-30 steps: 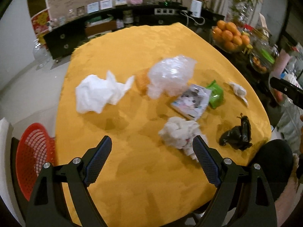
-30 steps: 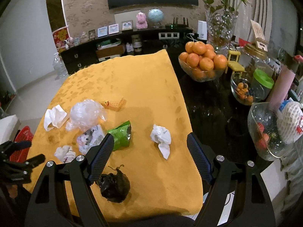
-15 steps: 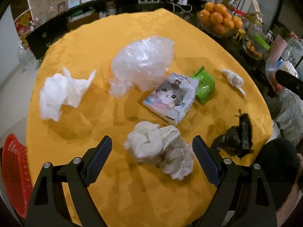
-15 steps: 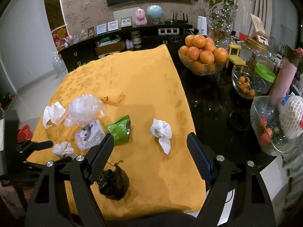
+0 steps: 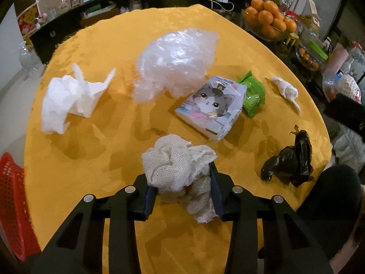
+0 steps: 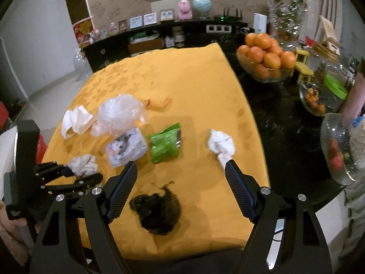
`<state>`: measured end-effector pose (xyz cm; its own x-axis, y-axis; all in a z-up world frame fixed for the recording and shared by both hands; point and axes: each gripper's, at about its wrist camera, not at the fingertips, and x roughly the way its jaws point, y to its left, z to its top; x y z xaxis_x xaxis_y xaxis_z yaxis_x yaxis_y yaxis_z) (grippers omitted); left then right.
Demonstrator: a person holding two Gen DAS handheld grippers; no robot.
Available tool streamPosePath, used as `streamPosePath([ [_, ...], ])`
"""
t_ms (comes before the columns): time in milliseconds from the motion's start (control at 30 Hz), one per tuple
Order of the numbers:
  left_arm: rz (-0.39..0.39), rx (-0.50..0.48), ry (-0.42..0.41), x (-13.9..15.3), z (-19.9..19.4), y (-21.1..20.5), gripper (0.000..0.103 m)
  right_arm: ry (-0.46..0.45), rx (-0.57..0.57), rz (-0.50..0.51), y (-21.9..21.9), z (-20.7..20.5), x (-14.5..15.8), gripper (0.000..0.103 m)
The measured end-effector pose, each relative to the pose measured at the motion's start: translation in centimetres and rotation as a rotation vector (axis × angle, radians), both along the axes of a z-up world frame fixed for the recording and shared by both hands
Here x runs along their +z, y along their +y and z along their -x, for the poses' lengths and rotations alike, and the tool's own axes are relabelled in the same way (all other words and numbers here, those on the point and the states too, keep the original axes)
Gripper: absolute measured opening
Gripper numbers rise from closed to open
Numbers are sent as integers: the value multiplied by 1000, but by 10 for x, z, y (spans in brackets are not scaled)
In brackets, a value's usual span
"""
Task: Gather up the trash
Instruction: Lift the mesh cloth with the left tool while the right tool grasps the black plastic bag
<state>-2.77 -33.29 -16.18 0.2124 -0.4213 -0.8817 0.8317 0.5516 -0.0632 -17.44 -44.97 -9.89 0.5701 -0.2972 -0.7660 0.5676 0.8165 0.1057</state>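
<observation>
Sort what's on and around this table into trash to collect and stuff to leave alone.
Trash to collect:
gauze wad, clamped in the left gripper
white paper
clear plastic bag
green wrapper
white tissue
black bag
orange net scrap
red basket, likely the bin

Leave alone:
cat tissue pack, possibly
bowl of oranges
vase
glass jars

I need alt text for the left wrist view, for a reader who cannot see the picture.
The left claw grips a crumpled gauze-like cloth on a yellow tablecloth. Beyond it lie a clear plastic bag, white paper, a cat-print tissue pack, a green wrapper and a black bag. A red basket stands at the left edge.
</observation>
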Motion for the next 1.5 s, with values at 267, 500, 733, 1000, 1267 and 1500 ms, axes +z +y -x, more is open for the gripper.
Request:
streamPosePath([
  [267,37,54,-42,24,-6,29,39,55,44,-26,21,-19,-19,77],
  [500,72,97,-98,48,-10,52,39,151,40,-77,23,-32,-48,77],
  [733,94,151,-116,60,-21,76,39,207,37,-84,25,-38,-63,70],
  [1000,99,208,-114,63,-29,100,39,219,103,-85,35,-44,-65,44],
  [1267,114,267,-133,72,-38,122,39,199,126,-72,38,-46,-56,41],
  [1500,144,322,-181,95,-47,142,39,132,158,-26,44,-62,-26,41],
])
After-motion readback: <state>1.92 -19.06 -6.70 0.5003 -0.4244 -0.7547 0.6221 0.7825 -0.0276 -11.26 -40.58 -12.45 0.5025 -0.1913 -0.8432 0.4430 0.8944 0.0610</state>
